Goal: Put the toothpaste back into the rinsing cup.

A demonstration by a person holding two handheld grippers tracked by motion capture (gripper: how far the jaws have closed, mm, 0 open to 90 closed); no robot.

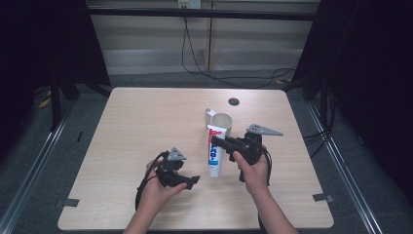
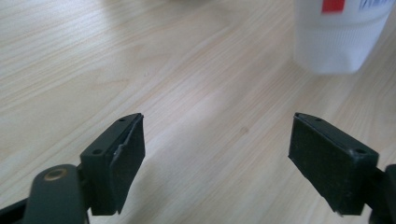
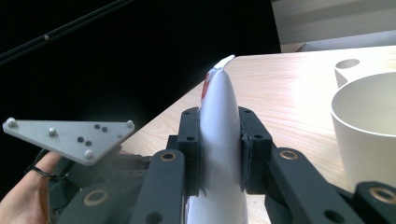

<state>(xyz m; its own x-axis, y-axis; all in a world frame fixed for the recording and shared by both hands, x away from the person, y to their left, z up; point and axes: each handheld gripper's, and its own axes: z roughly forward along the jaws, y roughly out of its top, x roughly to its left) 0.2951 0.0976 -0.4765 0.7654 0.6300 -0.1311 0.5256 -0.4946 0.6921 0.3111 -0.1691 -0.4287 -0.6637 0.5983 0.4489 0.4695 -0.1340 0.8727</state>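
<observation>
A white toothpaste tube (image 1: 215, 152) with red and blue print is on the middle of the wooden table (image 1: 146, 117), its wide cap end toward the person. My right gripper (image 1: 217, 142) is shut on its upper part from the right. In the right gripper view the pads squeeze the tube (image 3: 219, 116) on both sides. A beige cup (image 1: 222, 121) stands just behind the tube, and its rim (image 3: 369, 116) is to the right of the jaws. My left gripper (image 1: 195, 181) is low, left of the cap, and stands open (image 2: 217, 154) over bare wood, with the ribbed cap (image 2: 338, 44) ahead to the right.
A dark round hole (image 1: 234, 101) sits in the table behind the cup. The left gripper's grey plate (image 3: 70, 137) and a hand (image 3: 23, 200) appear beyond the right gripper. Black curtains flank the table, and cables lie on the floor behind it.
</observation>
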